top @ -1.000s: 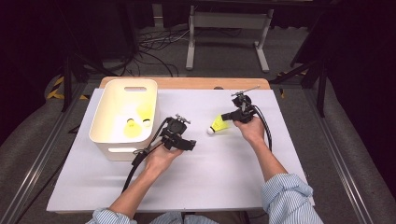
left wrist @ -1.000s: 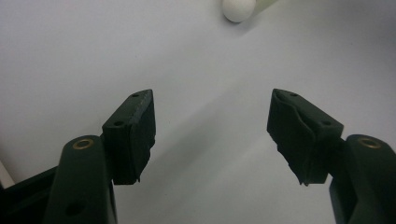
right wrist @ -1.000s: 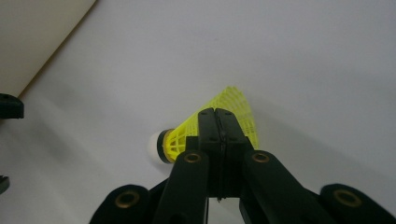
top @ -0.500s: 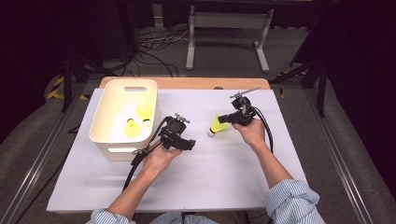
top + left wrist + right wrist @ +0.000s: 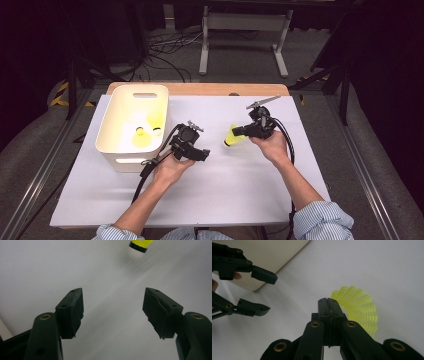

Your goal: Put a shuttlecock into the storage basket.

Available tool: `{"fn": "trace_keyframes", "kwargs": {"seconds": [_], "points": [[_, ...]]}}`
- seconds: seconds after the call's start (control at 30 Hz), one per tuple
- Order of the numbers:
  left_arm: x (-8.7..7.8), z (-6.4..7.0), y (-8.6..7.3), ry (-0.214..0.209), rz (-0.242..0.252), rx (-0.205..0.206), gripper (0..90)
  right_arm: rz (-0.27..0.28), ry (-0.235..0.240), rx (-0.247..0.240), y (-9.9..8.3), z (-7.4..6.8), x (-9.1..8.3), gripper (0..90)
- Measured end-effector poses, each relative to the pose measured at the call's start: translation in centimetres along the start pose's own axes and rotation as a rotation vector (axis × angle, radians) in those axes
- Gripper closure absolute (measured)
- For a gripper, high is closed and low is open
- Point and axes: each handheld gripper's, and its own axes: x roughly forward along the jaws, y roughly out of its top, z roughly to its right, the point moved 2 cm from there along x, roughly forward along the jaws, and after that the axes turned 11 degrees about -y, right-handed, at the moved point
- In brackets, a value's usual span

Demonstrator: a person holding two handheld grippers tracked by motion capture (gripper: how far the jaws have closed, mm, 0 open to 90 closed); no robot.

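Pinching the skirt of a yellow shuttlecock (image 5: 359, 308), the right gripper (image 5: 331, 305) has its jaws pressed together on the mesh edge — the skirt fans out to the right of the jaws in the right gripper view. From above, the shuttlecock hangs at this gripper's tip, over the white table sheet (image 5: 240, 185), its white cork end pointing down toward the person.

Ahead and to the left of those jaws sits the left gripper (image 5: 200, 153), jaws spread wide with nothing between them. In the left gripper view the shuttlecock's cork, ringed by a black band, shows above and beyond the open jaws, well apart from them.

Just beyond the left gripper stands a white bin (image 5: 112, 125), holding more yellow shuttlecocks (image 5: 145, 134). No brand, label or writing can be read on any item.
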Motion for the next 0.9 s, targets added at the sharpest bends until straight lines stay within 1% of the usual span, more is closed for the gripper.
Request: {"fn": "trace_keyframes", "kwargs": {"seconds": [0.17,0.3,0.4,0.47,0.5,0.6,0.9], "points": [[0.1,0.2,0.0,-0.008,-0.006,0.016,34.0,0.003,0.031,-0.023,-0.1,-1.1,-0.2,90.0],[0.2,0.2,0.0,-0.015,-0.009,0.03,34.0,0.003,0.058,-0.032,-0.2,-1.9,-0.1,90.0],[0.4,0.3,-0.1,-0.023,-0.01,0.032,34.0,0.001,0.075,-0.038,-0.2,-2.4,0.1,90.0],[0.5,0.2,-0.1,-0.026,-0.016,0.037,34.0,-0.001,0.077,-0.042,-0.2,-2.5,0.1,90.0],[0.8,0.3,-0.1,-0.03,-0.022,0.042,33.9,0.002,0.088,-0.045,-0.2,-2.8,0.1,90.0],[1.0,0.5,-0.1,-0.038,-0.03,0.049,33.8,0.004,0.098,-0.048,-0.2,-3.1,0.1,90.0],[1.2,0.6,0.0,-0.046,-0.033,0.068,33.7,0.009,0.137,-0.063,-0.1,-4.2,0.4,90.0]]}}
